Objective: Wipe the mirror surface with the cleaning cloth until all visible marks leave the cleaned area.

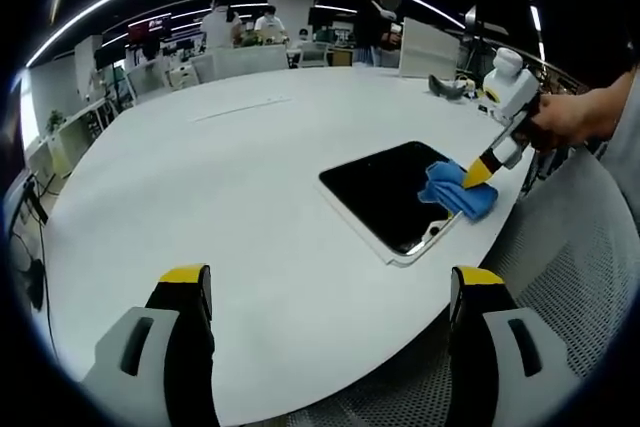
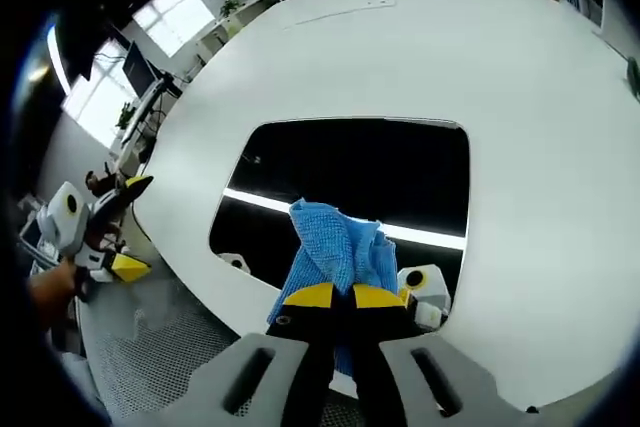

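A dark rectangular mirror with a white frame lies flat on the white round table, close to its near edge. On the mirror's right end sits a bunched blue cleaning cloth, with my right gripper shut on it and held by a hand. In the right gripper view the cloth is pinched in my right gripper and pressed onto the mirror, which reflects a ceiling light strip. My left gripper is open over the bare table, away from the mirror; it also appears off the table's edge.
A grey mesh chair stands against the table edge beside the mirror. Far across the table are a dark object, a white panel, chairs and several people. Desks and windows line the room's side.
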`<control>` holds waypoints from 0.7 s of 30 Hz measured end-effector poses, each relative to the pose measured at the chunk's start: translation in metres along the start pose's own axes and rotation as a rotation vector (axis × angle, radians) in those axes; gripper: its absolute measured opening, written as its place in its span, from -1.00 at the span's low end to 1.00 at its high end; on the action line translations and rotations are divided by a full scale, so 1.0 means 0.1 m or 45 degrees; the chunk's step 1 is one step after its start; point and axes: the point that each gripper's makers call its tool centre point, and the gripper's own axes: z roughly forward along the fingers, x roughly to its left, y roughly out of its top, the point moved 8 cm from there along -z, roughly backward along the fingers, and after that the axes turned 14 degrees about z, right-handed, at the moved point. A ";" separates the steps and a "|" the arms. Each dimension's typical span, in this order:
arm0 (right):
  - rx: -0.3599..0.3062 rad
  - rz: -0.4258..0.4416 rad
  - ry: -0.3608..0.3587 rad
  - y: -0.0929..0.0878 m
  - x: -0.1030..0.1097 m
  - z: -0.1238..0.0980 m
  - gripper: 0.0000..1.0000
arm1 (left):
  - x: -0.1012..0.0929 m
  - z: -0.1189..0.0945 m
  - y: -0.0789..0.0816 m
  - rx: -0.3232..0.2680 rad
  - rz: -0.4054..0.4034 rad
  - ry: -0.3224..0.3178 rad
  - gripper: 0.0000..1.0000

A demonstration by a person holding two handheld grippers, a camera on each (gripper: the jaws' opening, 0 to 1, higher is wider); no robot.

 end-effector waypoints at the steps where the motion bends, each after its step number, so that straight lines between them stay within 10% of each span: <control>1: 0.001 -0.003 0.000 -0.01 0.00 0.00 -1.00 | 0.00 0.00 0.00 0.000 0.000 -0.001 0.96; 21: 0.014 0.010 0.019 -0.01 -0.03 -0.02 -1.00 | 0.00 0.00 0.00 -0.010 -0.014 -0.001 0.98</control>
